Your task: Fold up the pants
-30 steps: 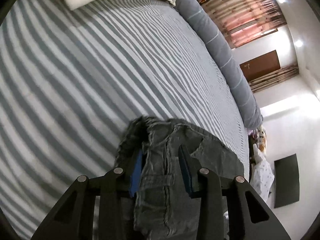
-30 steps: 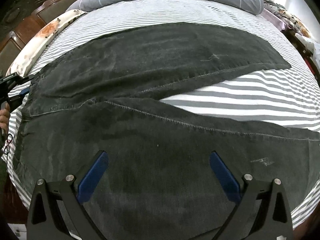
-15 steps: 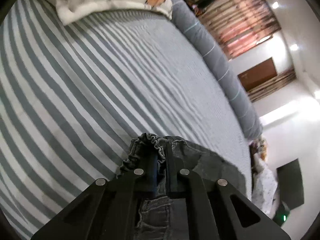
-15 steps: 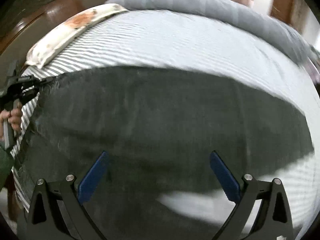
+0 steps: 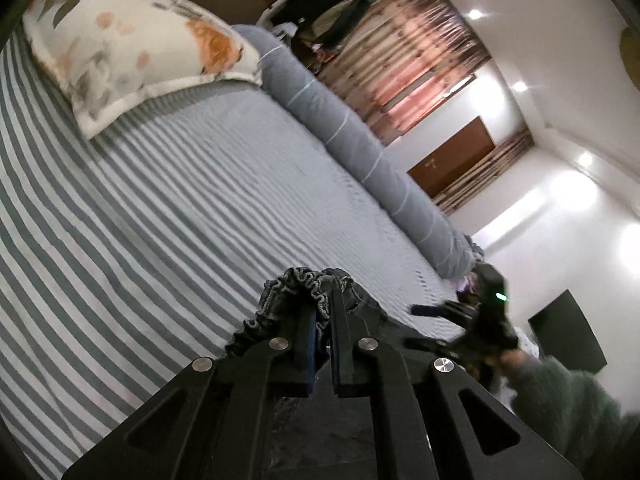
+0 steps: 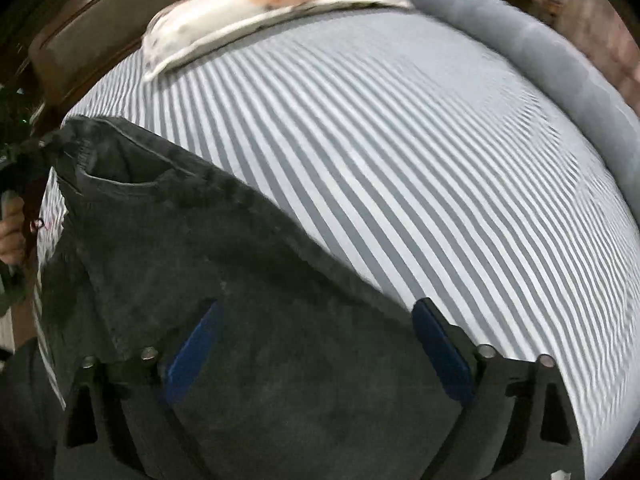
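Dark grey denim pants [image 6: 248,320] spread over striped bedsheet [image 6: 400,160], filling lower left and centre of right wrist view; upper edge running diagonally from upper left down toward lower right.

Left gripper [image 5: 322,328] clamped tight on gathered elastic waistband [image 5: 304,280], lower centre of left wrist view; bunched fabric pinched between pads, lifted off sheet. Same gripper visible at far left edge of right wrist view, tugging waistband corner, bare hand [image 6: 12,232] below it.

Right gripper [image 6: 316,344] pointing steeply down over pants; jaws wide but closing, cloth beneath and between blue pads [image 6: 192,352], not yet pressed as far as can be judged. Right-hand pad near upper fabric edge, stripes just beyond.

Long axis of garment: from held waistband at left, running toward lower right, legs out of frame. Right gripper nearer to free cloth; likely second pinch point along the upper edge, ahead of and slightly right of fingertips.

Floral pillow [image 6: 272,8] and grey bolster [image 6: 540,52] at top of frame, well apart from pants.
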{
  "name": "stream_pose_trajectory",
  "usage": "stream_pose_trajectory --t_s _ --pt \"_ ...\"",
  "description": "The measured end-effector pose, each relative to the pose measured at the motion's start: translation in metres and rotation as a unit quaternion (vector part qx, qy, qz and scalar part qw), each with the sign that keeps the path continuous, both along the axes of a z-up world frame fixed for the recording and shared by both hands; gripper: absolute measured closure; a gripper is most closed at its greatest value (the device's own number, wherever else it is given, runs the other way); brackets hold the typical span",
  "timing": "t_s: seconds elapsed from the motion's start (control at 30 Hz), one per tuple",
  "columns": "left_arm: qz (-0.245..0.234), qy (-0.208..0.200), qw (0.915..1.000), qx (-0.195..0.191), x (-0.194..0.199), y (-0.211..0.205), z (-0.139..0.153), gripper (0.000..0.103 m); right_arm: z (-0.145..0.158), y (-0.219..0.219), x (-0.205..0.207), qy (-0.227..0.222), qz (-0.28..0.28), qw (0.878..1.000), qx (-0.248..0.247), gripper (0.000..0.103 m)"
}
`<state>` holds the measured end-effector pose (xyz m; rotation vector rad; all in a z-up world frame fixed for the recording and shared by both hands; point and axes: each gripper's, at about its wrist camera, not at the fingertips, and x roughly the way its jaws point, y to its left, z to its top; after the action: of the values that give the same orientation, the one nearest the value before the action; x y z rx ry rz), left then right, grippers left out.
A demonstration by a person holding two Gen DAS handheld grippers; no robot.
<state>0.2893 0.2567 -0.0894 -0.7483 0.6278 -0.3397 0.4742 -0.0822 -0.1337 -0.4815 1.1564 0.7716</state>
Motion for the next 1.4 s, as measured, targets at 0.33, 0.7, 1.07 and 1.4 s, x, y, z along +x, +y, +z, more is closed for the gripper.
stream_pose_trajectory --t_s 0.33,0.7,1.07,1.4 --pt "-0.004 -0.017 0.9995 -0.026 -0.017 0.004 0.001 0.098 -0.037 -0.025 0.025 0.087 0.041 0.994 -0.042 0.047" --pt "0.016 0.001 0.9999 -0.002 -0.017 0.005 0.002 0.098 0.01 -0.071 -0.02 0.003 0.007 1.0 -0.027 0.095" --pt "-0.057 -0.001 0.9969 0.054 -0.074 -0.001 0.046 0.097 0.094 -0.081 -0.15 -0.098 -0.06 0.993 -0.036 0.096" --pt "-0.109 0.075 0.9858 0.104 -0.168 -0.025 0.028 0.093 0.055 -0.094 -0.284 -0.072 -0.088 0.993 -0.046 0.096"
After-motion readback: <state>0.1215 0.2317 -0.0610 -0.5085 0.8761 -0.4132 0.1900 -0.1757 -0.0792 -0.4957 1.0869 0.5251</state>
